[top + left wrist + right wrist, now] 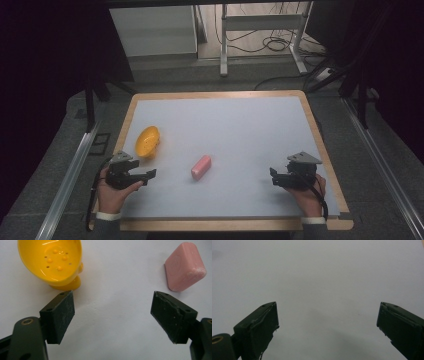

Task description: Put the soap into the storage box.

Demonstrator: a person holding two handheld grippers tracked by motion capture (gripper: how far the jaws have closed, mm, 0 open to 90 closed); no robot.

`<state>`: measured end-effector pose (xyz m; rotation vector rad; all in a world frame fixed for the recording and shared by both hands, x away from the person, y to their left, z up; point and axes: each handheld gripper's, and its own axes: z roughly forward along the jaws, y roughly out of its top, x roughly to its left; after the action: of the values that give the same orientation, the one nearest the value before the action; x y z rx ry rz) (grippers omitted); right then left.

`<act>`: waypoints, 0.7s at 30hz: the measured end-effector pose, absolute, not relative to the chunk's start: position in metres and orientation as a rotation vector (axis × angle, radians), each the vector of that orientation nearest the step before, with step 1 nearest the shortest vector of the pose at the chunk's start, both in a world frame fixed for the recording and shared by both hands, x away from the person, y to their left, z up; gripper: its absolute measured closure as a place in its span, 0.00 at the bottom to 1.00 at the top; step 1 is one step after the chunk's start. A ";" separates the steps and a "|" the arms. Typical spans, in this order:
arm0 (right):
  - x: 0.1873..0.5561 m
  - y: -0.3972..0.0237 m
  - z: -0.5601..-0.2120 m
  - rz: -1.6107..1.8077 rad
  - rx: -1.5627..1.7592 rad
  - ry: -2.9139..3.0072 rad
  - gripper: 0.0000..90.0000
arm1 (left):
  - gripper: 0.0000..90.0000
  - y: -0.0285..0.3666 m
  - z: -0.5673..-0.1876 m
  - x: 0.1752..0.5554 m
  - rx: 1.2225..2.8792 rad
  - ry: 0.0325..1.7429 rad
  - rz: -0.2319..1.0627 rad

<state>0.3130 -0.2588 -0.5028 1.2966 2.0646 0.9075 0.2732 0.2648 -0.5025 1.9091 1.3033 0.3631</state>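
Observation:
A yellow soap dish (pixel 147 141) with small holes sits at the left of the white table top (pixel 225 120). A pink soap bar (pixel 201 167) lies near the middle, to the right of the dish. My left gripper (pixel 150 174) rests low at the front left, open, with nothing between its jaws. In the left gripper view the dish (pixel 52 261) is ahead at upper left and the bar (pixel 185 266) at upper right, both beyond my left gripper (pixel 113 313). My right gripper (pixel 273 176) is open at the front right, pointing left over bare table (pixel 324 277), its jaws (pixel 328 322) empty.
The white top has a wooden rim (pixel 320 145). Metal rails (pixel 70 175) run along both sides of the table. Beyond the far edge stand a white cabinet (pixel 155 30) and a metal frame (pixel 262 22) with cables on the floor.

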 end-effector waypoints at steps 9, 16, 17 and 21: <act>0.308 -0.267 -0.497 1.029 1.285 2.036 0.06 | 0.22 0.265 -0.502 0.273 1.913 1.308 0.376; 0.307 -0.268 -0.496 1.031 1.267 2.033 0.06 | 0.23 0.268 -0.501 0.273 1.900 1.315 0.383; 0.307 -0.269 -0.497 1.031 1.268 2.032 0.06 | 0.23 0.268 -0.501 0.273 1.897 1.319 0.385; 0.308 -0.271 -0.497 1.036 1.273 2.030 0.06 | 0.23 0.269 -0.500 0.273 1.888 1.322 0.381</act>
<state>0.3080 -0.2709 -0.4973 1.2733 2.0303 1.0362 0.2726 0.2688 -0.5000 1.8885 1.3222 0.3815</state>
